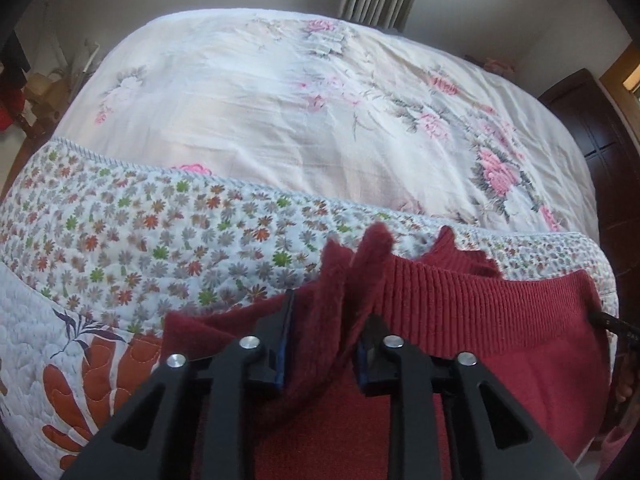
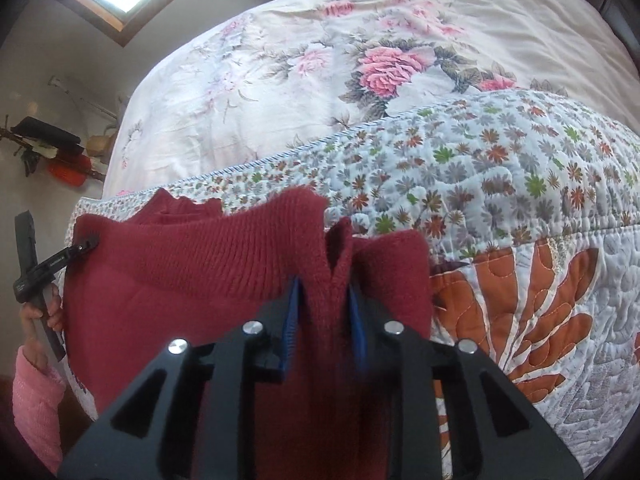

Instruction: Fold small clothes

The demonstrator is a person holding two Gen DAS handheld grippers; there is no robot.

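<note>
Soft, limp dark-red ribbed knit garment (image 1: 460,308) over quilted floral bedspread (image 1: 120,240); left gripper (image 1: 326,344) and right gripper (image 2: 324,320) each pinch a hem fold, the sensible hold

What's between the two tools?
Only the red sweater: its ribbed hem spans from the right tool to the left tool, seen in the right wrist view. Both grip it.
</note>
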